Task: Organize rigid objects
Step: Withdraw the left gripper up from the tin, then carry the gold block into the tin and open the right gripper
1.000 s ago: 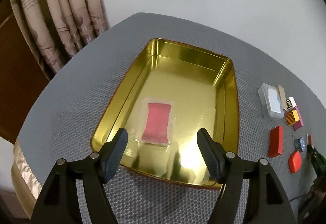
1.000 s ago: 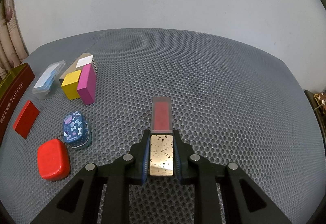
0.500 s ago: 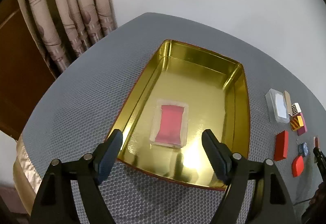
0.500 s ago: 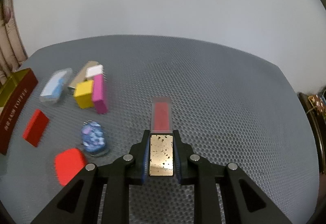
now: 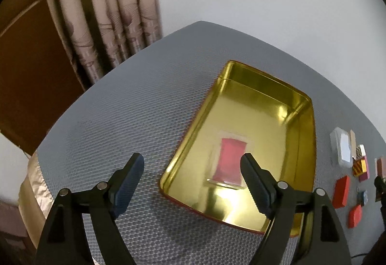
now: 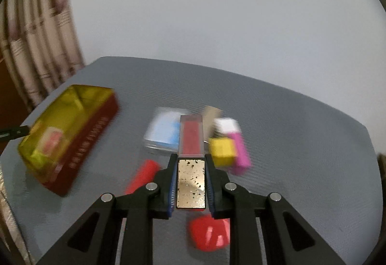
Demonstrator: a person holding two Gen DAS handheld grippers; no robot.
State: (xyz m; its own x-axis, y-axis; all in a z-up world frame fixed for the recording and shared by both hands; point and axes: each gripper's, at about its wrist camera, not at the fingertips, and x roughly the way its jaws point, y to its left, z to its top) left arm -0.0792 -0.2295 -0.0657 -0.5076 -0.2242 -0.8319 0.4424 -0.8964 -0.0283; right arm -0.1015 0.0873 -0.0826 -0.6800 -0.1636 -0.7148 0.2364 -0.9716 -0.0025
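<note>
A gold tin (image 5: 265, 81) with dark red outer walls lies open on the grey mat. Inside it rests a clear case with a pink-red insert (image 5: 230, 163). My left gripper (image 5: 191, 159) hovers over the tin's near left corner, its jaws opening with nothing between them. My right gripper (image 6: 190, 159) is shut on a long clear case with a red insert and a speckled gold end (image 6: 190, 137), held above the loose pieces. The tin (image 6: 91, 139) lies to its left, blurred.
Loose pieces lie right of the tin: a clear box with blue inside (image 6: 164, 132), a yellow block (image 6: 222, 151), a pink block (image 6: 241, 151), a flat red block (image 6: 142, 175) and a rounded red case (image 6: 210, 233). Curtains (image 5: 108, 11) hang beyond the table's left edge.
My right gripper rose and swung left with the case, bringing the tin into its view. My left gripper drew back leftward off the tin and its jaws spread wider.
</note>
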